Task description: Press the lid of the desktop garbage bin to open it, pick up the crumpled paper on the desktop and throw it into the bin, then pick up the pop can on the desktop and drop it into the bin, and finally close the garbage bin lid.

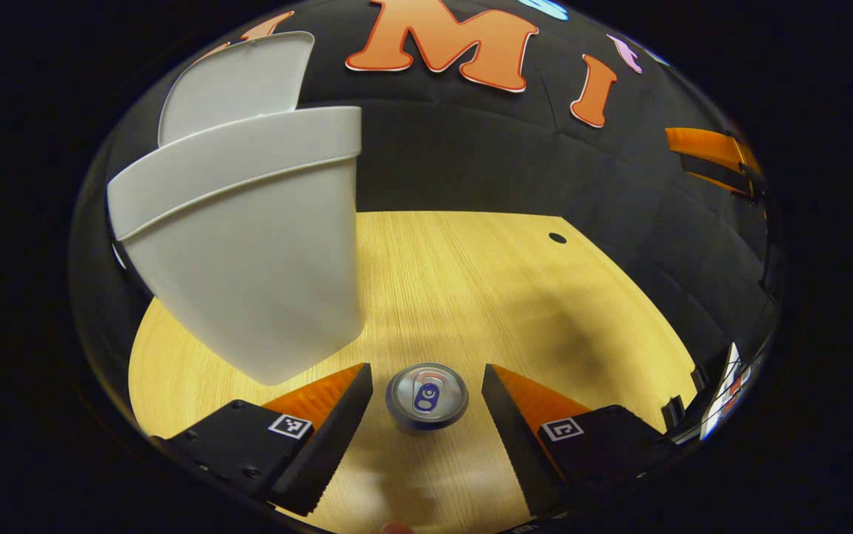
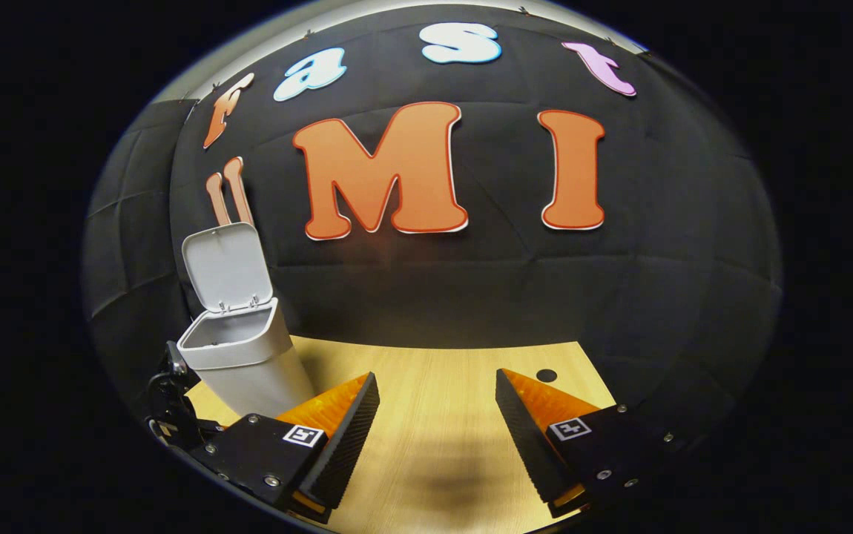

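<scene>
A pop can (image 1: 426, 397) stands upright on the wooden table (image 1: 471, 297), seen from above in the left gripper view. My left gripper (image 1: 426, 368) is open, with one finger on each side of the can and a gap to both. The pale grey garbage bin (image 1: 248, 259) rises close at the left with its lid (image 1: 234, 81) swung up. In the right gripper view the bin (image 2: 248, 363) stands at the far left, lid (image 2: 222, 271) upright and its mouth showing. My right gripper (image 2: 437, 373) hangs open over bare table (image 2: 434, 415), holding nothing.
The black cloth wall closes the back of the table. A small round hole (image 1: 557, 238) (image 2: 546, 375) sits in the tabletop near its far right corner. Part of the other gripper (image 2: 170, 400) shows beside the bin. Some equipment (image 1: 723, 386) stands at the right edge.
</scene>
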A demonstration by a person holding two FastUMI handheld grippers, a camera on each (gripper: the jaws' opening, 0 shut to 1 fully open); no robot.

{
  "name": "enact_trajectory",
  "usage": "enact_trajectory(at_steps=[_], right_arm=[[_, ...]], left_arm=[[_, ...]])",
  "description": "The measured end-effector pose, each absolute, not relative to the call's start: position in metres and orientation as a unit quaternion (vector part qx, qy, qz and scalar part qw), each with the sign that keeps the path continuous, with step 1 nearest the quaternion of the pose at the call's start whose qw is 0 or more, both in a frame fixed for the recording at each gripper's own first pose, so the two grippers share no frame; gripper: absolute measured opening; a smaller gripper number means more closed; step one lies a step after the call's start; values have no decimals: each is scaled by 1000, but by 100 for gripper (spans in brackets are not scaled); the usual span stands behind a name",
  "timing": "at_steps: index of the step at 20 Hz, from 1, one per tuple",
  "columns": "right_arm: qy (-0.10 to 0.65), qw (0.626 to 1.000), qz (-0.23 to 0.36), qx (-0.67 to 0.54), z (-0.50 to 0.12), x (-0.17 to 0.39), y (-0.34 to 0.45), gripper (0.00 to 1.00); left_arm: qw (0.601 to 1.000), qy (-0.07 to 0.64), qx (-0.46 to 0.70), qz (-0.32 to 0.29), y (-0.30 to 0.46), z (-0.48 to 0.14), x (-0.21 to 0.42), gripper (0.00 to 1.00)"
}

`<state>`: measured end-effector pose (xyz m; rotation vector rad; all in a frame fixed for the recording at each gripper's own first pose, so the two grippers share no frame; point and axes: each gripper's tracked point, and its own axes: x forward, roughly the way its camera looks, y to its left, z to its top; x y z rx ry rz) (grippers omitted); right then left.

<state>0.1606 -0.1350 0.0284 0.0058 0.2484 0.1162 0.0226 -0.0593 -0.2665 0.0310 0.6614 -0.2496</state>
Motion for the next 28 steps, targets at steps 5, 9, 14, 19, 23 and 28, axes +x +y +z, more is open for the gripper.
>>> enact_trajectory(at_steps=[5, 9, 14, 19, 23, 28], right_arm=[[135, 990, 48, 4, 20, 158, -154, 94], [151, 988, 43, -3, 8, 156, -162, 94], [165, 985, 43, -4, -2, 153, -161, 95], [168, 985, 44, -4, -2, 150, -161, 94], [165, 985, 46, 1, 1, 150, -157, 94], [162, 985, 53, 10, 4, 152, -151, 94]], left_arm=[[929, 352, 15, -110, -57, -301, 29, 97], [927, 360, 26, -105, -55, -323, 27, 97], [931, 351, 25, -100, -56, -328, 31, 94], [936, 338, 28, -91, -55, -315, 29, 85], [939, 331, 23, -96, -56, -301, 32, 85], [953, 281, 26, -109, -56, -227, 28, 85]])
